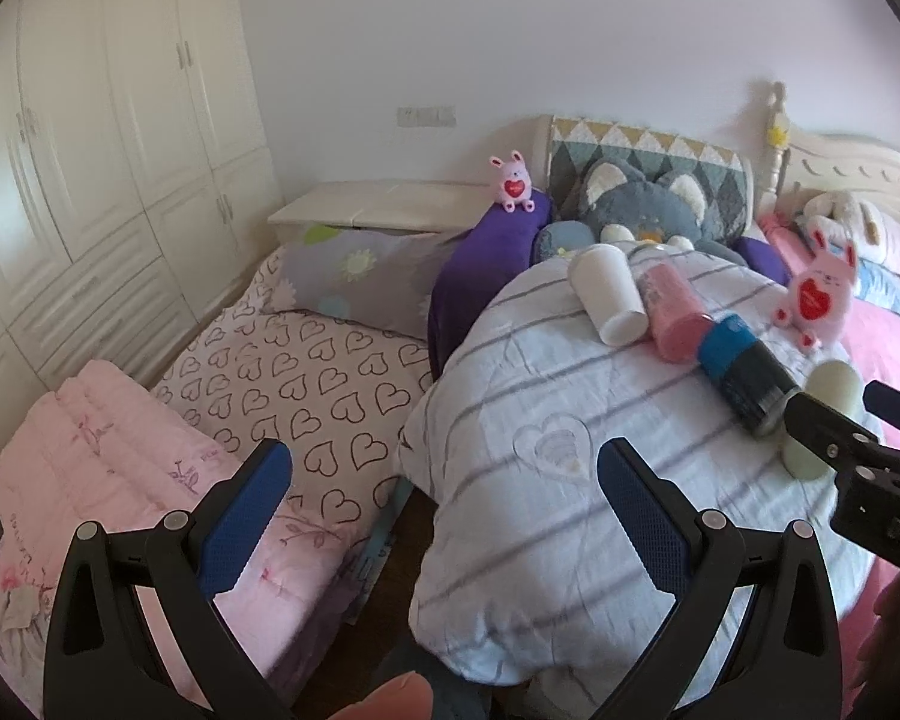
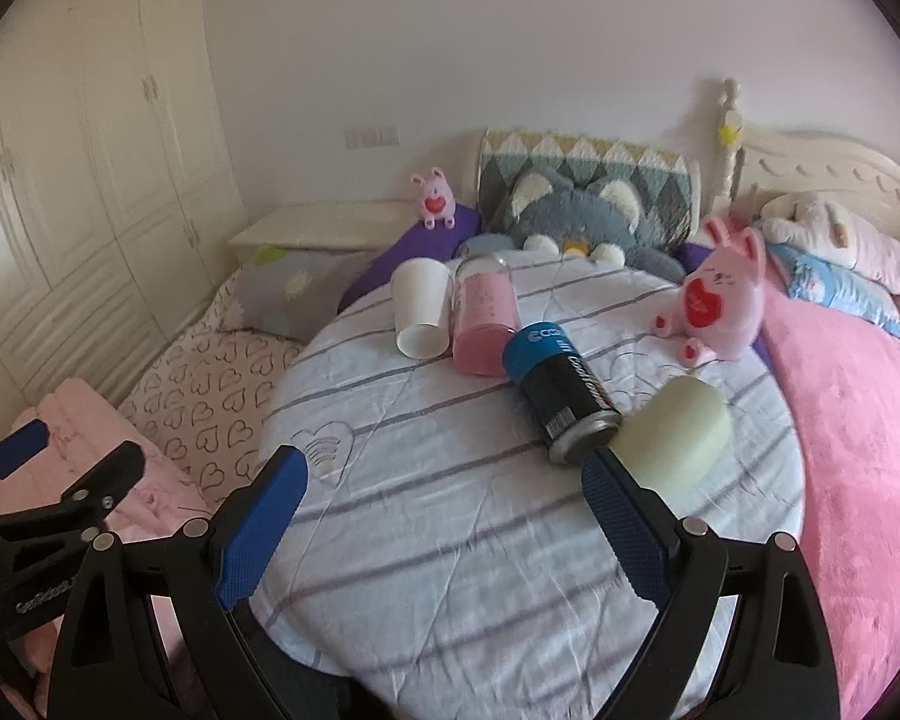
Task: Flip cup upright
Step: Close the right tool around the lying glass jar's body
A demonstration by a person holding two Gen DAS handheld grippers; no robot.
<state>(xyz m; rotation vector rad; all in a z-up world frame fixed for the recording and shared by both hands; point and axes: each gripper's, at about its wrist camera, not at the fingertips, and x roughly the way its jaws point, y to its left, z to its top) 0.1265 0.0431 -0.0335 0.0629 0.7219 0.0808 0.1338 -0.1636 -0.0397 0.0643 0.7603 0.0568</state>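
Four cups [image 2: 416,308] sideways, quilt [image 2: 450,540] foreground bare.

Your right gripper [image 2: 441,480] hangs with its jaws wide apart over the striped quilt [image 2: 450,540]. The pale green cup [image 2: 681,441] lies on its side just beyond your right fingertip [image 2: 606,486], the black can [image 2: 561,399] touching its left.

quilt [image 2: 480,510] white, grey stripes | cup [image 2: 417,306] white | jar [image 2: 485,324] pink | can [image 2: 561,390] blue and black | tumbler [image 2: 678,438] pale green | bunny [image 2: 720,306] pink, red heart | sheet [image 1: 306,390] pink, dark heart outlines | blanket [image 2: 858,420] pink | claw pads [image 2: 264,516] blue
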